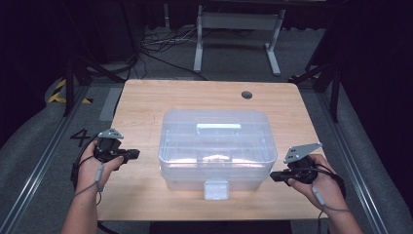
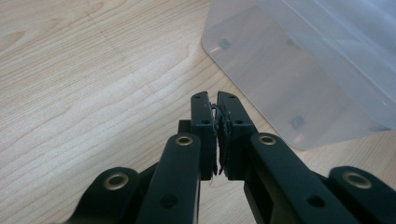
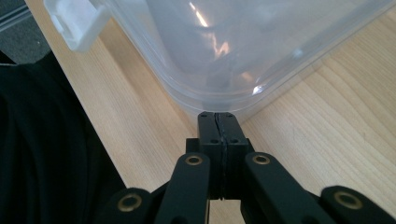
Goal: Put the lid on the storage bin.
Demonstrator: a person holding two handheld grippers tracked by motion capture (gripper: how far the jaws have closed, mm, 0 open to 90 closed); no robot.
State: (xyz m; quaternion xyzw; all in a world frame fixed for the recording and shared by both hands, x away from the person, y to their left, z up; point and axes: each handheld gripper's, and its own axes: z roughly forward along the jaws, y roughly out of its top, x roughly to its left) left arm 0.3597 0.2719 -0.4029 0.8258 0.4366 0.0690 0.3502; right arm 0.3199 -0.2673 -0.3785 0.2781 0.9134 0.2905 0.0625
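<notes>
Hard to see inside the box (image 1: 215, 146): cloudy plastic, with light glare on the lid. Maybe nothing in it, but cannot tell for sure. Cut off in both tool views, with just one corner showing in each. Arms cut off at the bottom of the high view.

A big clear box with a lid on, round corners, a flat white handle (image 1: 218, 128) on top and a white clip (image 1: 216, 189) on the near side. Sitting in the middle of the desk (image 1: 141, 100), a bit closer to the near edge. Pale wood desk with a small dark hole (image 1: 247, 94) near the far right corner.

Left tool (image 1: 132, 154) held over the desk near the left edge, pointing at the box, not touching it. Right tool (image 1: 273, 176) near the right side of the near edge, pointing at the box's near right corner.

From the left tool view: left tool (image 2: 216, 108) jaws almost together, only a thin crack between them, nothing held, box corner (image 2: 299, 74) just beside. From the right tool view: right tool (image 3: 217, 118) jaws pressed tight together, nothing held, tips very close to the box corner (image 3: 224, 56); touching or not, cannot tell. Clip (image 3: 77, 23) up at the top left there, and dark cloth (image 3: 42, 140) past the desk edge.

Seen from high up alone: grey floor, cables (image 1: 160, 44) and a white frame (image 1: 238, 29) past the far edge.
</notes>
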